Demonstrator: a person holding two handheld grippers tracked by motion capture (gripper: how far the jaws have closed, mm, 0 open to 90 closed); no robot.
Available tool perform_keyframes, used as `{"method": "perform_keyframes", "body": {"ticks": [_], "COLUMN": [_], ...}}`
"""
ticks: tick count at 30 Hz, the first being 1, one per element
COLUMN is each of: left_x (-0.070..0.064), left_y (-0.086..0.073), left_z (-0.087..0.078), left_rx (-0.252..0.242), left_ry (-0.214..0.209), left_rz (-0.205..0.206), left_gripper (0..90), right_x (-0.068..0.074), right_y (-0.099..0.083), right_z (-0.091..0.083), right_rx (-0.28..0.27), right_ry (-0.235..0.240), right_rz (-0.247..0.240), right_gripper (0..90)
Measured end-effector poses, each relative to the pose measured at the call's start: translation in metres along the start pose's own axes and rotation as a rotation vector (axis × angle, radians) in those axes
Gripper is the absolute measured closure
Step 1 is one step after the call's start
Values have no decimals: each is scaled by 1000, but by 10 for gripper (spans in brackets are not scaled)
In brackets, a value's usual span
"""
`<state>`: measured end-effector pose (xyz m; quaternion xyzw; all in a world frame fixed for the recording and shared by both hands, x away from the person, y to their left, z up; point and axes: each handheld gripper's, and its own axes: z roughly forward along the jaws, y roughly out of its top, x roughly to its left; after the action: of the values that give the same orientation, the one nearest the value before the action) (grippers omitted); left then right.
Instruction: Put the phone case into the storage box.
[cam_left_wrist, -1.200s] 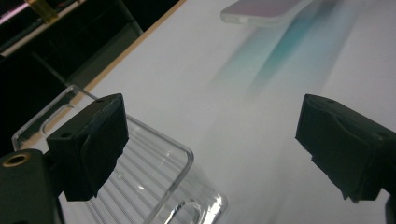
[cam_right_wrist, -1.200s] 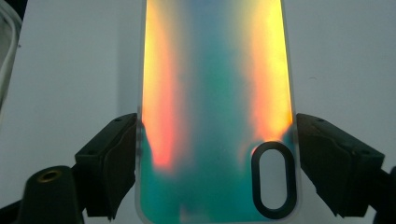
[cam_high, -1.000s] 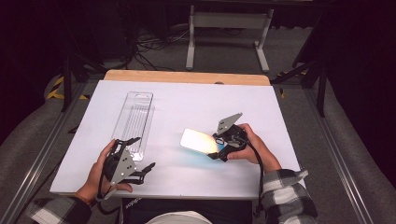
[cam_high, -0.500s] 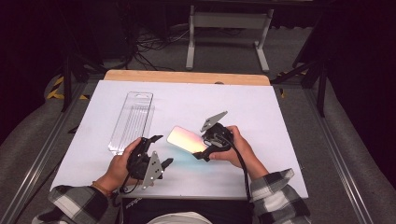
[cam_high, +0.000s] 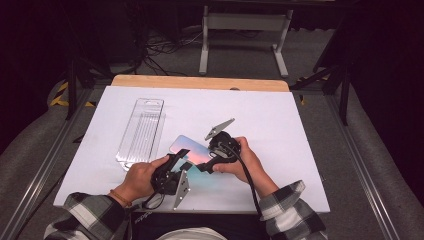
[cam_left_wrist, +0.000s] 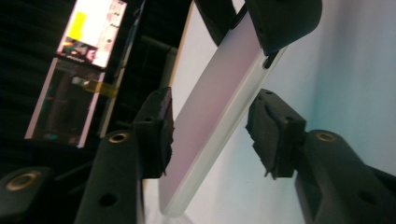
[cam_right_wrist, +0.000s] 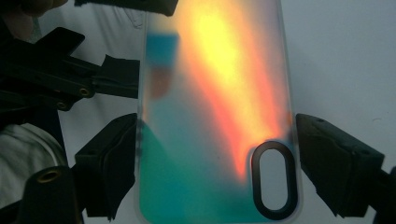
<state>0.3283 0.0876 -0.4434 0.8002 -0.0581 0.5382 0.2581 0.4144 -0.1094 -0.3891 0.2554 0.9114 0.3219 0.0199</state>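
An iridescent phone case (cam_high: 191, 150) with an oval camera cutout (cam_right_wrist: 272, 179) is held above the white table (cam_high: 280, 125), near the front middle. My right gripper (cam_high: 212, 155) (cam_right_wrist: 217, 163) is shut on its cutout end, pads pressed on both long edges. My left gripper (cam_high: 179, 160) (cam_left_wrist: 215, 135) is open around the case's other end. There the case (cam_left_wrist: 219, 107) runs edge-on between the two pads, against the left pad with a gap to the right pad. In the right gripper view the left gripper's black jaws (cam_right_wrist: 93, 79) show at the upper left.
A long clear plastic packaging shell (cam_high: 141, 131) lies flat on the table's left half, apart from both grippers. A wooden strip (cam_high: 200, 82) borders the far edge. Metal rails (cam_high: 45, 165) run along both sides of the table.
My right gripper has carried the case left and toward the front edge. My left gripper moved right and up from the front left, and its jaws now straddle the case's end.
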Motion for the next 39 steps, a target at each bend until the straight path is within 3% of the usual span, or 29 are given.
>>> {"method": "perform_keyframes", "body": {"ticks": [4, 10, 12, 17, 24, 31, 36, 37, 39], "left_x": [-7, -10, -13, -17, -10, 0, 4, 7, 9], "left_y": [3, 3, 4, 4, 5, -1, -4, -4, -5], "left_z": [0, 2, 3, 2, -1, -1, 0, -2, -3], "left_rx": [35, 43, 53, 67, 58, 70, 36, 50, 45], "left_ry": [28, 35, 34, 39, 47, 18, 10, 5, 4], "left_rz": [72, 118, 152, 167, 129, 44, -35, -17, -33], "left_gripper": [675, 736, 753, 805, 811, 814, 815, 815, 815], "right_x": [0, 0, 0, -1, 0, 5, 5, 5, 5], "right_y": [0, 1, 1, 1, 1, 2, -1, -2, -4], "right_z": [1, 2, 2, 0, -6, -18, -37, -40, -45], "right_rx": [-7, -4, -6, -22, -68, -137, -256, -271, -286], "right_ry": [-5, -13, -16, -10, 6, -40, -62, -66, -72], "right_rz": [17, 14, 14, 24, 54, 41, 27, 26, 8], "right_gripper": [175, 175, 175, 174, 171, 169, 175, 176, 175]}}
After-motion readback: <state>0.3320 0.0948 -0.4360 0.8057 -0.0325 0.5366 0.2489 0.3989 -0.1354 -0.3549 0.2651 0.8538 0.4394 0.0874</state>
